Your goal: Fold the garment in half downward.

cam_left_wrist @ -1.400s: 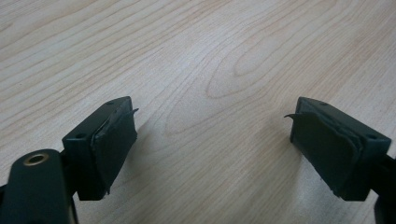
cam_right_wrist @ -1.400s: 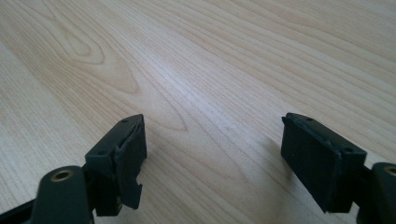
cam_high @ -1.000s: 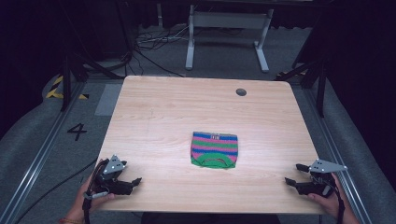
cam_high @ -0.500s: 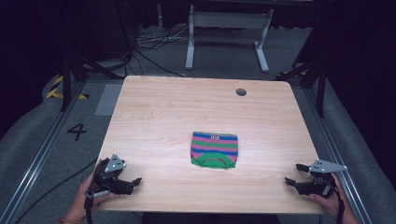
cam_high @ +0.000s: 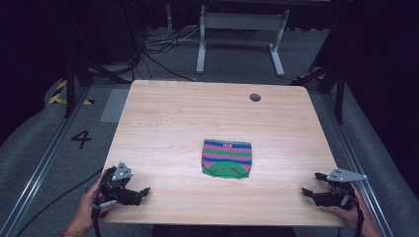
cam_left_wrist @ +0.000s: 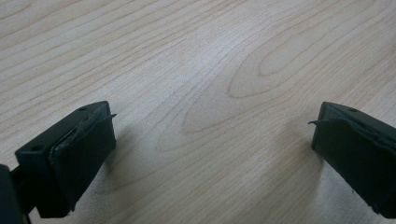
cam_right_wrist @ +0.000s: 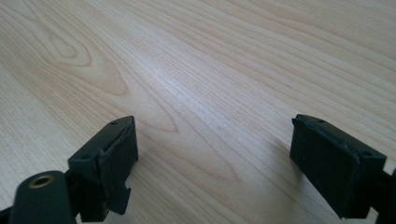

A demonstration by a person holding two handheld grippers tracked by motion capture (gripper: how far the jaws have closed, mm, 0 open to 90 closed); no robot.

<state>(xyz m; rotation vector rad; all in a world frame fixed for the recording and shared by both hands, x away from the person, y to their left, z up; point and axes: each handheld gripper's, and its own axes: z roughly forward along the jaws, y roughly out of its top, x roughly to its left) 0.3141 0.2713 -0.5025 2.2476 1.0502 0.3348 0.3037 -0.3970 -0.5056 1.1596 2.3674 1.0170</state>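
Hand-held grippers [cam_high: 144,190] [cam_high: 305,191] flanking folded garment [cam_high: 227,158].

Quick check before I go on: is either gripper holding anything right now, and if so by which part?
Nothing is held. The left gripper and the right gripper both have open jaws over bare table; the folded striped cloth lies apart, untouched.

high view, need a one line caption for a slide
Folded striped garment at mid-table, with open left gripper and right gripper resting at the near corners.

A light wooden desk [cam_high: 168,123] has a round grommet hole [cam_high: 255,97]; a white metal frame [cam_high: 239,22] stands behind.
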